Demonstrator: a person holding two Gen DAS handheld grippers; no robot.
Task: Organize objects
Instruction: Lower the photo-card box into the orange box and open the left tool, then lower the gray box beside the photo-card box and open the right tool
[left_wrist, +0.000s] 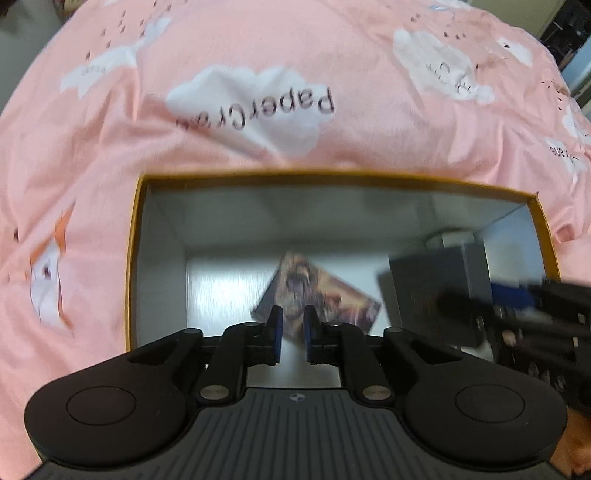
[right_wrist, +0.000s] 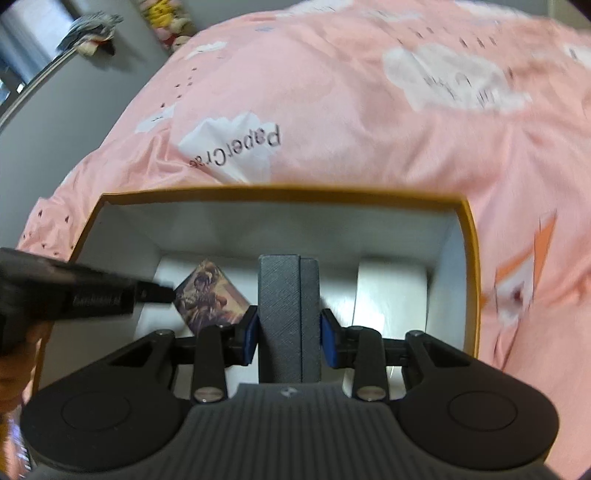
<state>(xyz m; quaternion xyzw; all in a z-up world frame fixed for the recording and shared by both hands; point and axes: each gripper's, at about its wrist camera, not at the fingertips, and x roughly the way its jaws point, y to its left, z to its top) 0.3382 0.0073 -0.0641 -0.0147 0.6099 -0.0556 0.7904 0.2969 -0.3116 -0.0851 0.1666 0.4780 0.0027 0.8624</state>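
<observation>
Open box (left_wrist: 135, 258) with an orange rim and pale inner walls, resting on a bed covered by a pink sheet (left_wrist: 332, 48) printed with white clouds. Inside, an illustrated card pack (left_wrist: 325, 295) lies flat and askew on the box floor, towards the box's left wall as the right wrist view shows it. The right tool (right_wrist: 289, 334) reaches into the box, its blue-padded fingers (right_wrist: 250, 332) closed against the two sides of an upright grey case (right_wrist: 284, 317), which stands near the middle of the box, to the right of the card pack. The left tool (left_wrist: 292, 334) hovers over the box above the card pack, its fingers at a narrow gap with nothing between them.
</observation>
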